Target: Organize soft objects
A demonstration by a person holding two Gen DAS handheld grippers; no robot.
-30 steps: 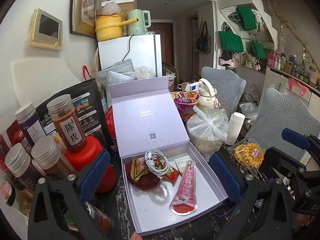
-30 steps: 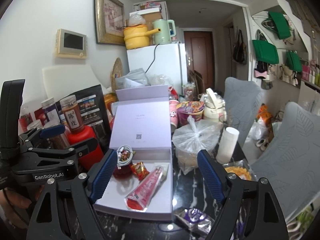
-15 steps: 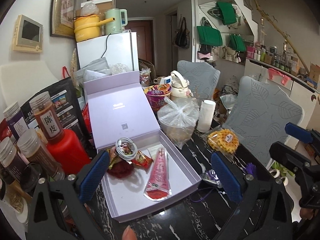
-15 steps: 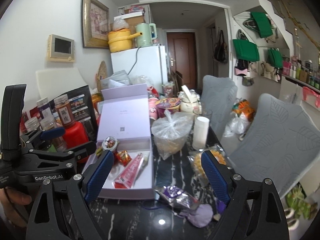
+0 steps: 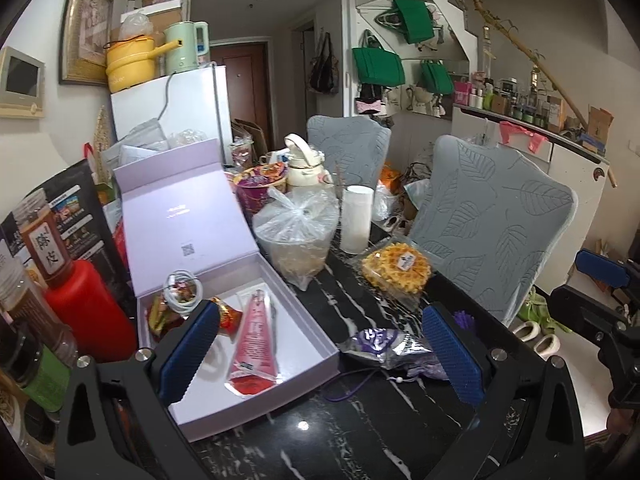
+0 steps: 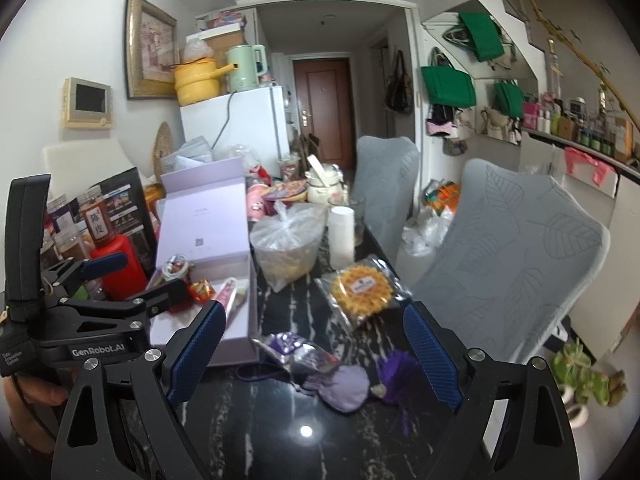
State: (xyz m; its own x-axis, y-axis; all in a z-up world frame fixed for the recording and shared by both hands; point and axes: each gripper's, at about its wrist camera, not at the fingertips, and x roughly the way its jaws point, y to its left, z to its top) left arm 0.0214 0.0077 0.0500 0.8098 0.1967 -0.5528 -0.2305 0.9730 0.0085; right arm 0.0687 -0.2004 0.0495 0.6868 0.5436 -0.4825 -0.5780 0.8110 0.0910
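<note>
Both grippers, left (image 5: 320, 344) and right (image 6: 316, 354), are held spread and empty, the right having just been opening, above the crinkled purple-and-silver foil packet (image 6: 296, 354) lying on the black marble table (image 6: 280, 432) right of the open lilac box (image 5: 308, 340), presumably so it can be straddled.

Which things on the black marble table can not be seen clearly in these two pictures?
- Lilac cloth pouch: blurred in right wrist view; hidden behind the left gripper's finger in left wrist view.
- Red snack packets in the open lilac box: partly covered by the white coiled cable and a blue pad.
- Silver-purple foil packet: print too blurred to read.
</note>
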